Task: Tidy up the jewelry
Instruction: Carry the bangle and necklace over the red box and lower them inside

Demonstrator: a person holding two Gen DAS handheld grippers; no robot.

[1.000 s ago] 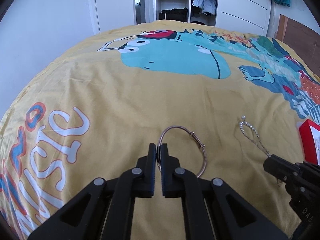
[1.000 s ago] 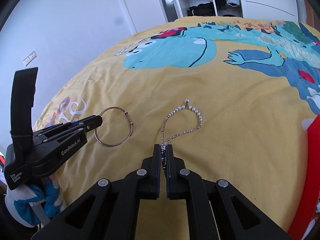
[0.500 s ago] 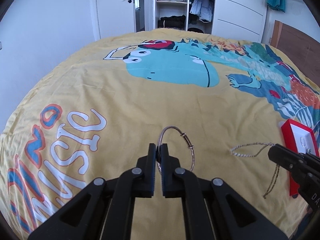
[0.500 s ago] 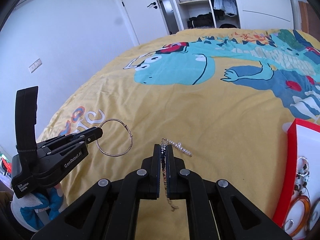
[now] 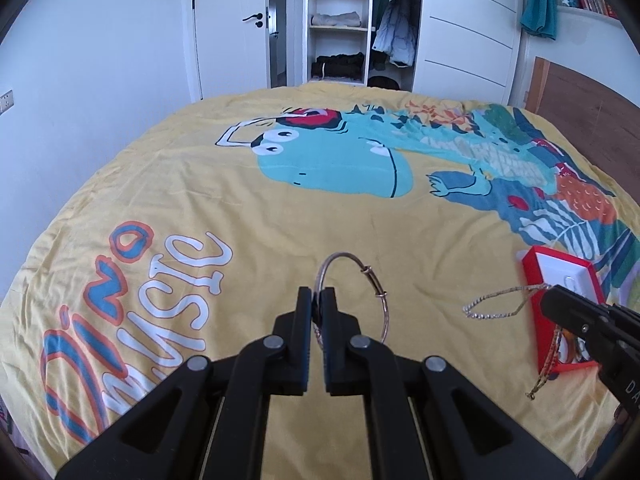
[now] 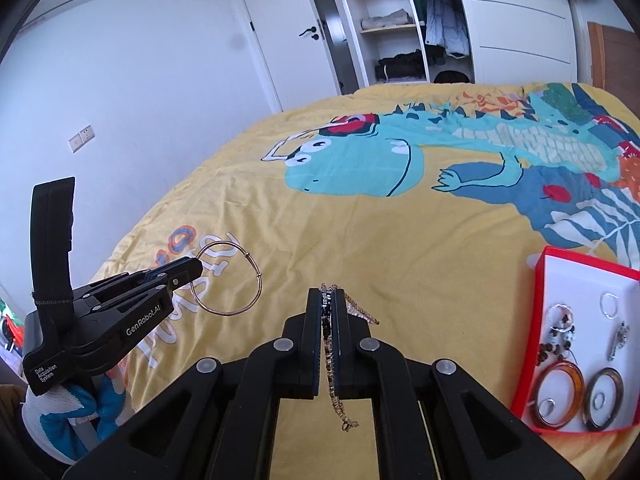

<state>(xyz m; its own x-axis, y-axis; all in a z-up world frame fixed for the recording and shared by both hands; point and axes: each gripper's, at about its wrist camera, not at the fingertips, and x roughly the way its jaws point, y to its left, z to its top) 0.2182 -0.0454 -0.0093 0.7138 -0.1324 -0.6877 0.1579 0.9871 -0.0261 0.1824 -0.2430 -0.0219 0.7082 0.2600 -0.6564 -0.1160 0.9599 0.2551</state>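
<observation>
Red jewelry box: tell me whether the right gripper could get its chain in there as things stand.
Probably yes. The right gripper is shut on the chain, the red jewelry box lies open just beside it, and nothing stands between; white lining is bare near its upper end.

You are working over a bed (image 5: 280,216) covered by a yellow duvet (image 6: 360,240), lightly creased, printed with a turquoise dinosaur (image 5: 340,160) and the words "Dino music" (image 5: 132,304) in white, blue and orange. Directly on the duvet, toward your right, lies an open red jewelry box (image 6: 538,344) with a white lining. The box holds two wide bangles, a few small rings and some beaded pieces.
</observation>
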